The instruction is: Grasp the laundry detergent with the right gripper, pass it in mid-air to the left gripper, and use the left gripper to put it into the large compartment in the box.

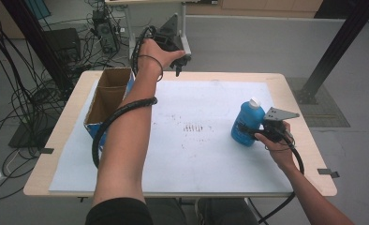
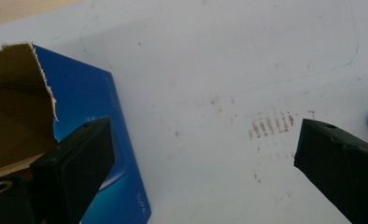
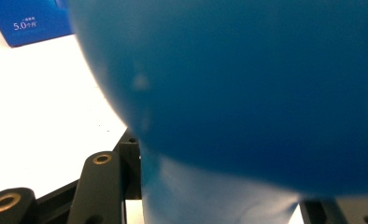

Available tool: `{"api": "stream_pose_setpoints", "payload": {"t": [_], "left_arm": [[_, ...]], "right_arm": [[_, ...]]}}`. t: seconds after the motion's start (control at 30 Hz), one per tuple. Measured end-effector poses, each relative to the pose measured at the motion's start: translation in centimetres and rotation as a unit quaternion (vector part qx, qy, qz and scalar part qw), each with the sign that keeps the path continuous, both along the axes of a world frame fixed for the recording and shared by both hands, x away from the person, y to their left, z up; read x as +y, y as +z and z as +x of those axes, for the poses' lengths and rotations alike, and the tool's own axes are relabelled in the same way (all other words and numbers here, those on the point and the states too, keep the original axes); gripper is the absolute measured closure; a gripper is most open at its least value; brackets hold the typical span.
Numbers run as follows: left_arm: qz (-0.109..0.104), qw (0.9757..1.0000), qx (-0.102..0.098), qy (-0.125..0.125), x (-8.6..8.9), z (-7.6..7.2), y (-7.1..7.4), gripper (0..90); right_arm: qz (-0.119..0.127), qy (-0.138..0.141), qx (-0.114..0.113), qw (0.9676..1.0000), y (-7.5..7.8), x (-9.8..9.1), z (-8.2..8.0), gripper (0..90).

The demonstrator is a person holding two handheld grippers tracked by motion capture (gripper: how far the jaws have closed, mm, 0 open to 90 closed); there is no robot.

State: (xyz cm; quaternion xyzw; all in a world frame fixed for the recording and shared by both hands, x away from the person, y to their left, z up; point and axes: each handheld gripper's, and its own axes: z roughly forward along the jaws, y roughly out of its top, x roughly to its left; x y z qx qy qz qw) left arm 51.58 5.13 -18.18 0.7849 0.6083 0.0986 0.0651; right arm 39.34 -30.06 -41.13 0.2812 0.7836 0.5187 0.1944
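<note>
**Right gripper clamped on blue bottle, left gripper raised and open**

We had the right gripper (image 1: 254, 132) closed on the blue bottle (image 1: 247, 123), jaws gripping its lower body from the right side. The bottle stood upright on the white sheet (image 1: 196, 154), white cap (image 1: 254, 101) up, on the right part of the table (image 1: 292, 101). In the right gripper view the bottle (image 3: 247, 93) sat right against the camera, blurred, between the jaws.

We held the left gripper (image 1: 178, 65) up past the far edge of the table, arm stretched forward, cable running back along the forearm. In the left gripper view its jaws stood wide apart with nothing between them, looking down at the sheet (image 2: 210, 60).

The open cardboard box (image 1: 108, 96), blue outside and brown inside, sat on the left side of the sheet, well apart from the bottle. In the left gripper view the box (image 2: 93, 121) showed a torn top edge, beside the left jaw. We saw faint brown smudges (image 1: 192, 127) mid-sheet, between box and bottle; same marks (image 2: 271, 125) in the left gripper view. The right gripper view caught a corner of the box (image 3: 28, 21) with white print, far off.
</note>
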Motion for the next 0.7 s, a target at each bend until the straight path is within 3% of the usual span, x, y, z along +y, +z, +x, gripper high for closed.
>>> {"api": "stream_pose_setpoints", "payload": {"t": [0.7], "left_arm": [[0.001, 1.0, 0.003, -0.007, -0.23, -0.02, 0.12, 5.5]], "right_arm": [[0.0, 0.0, 0.001, 1.0, 0.03, 0.01, 0.0, 45.5]]}}
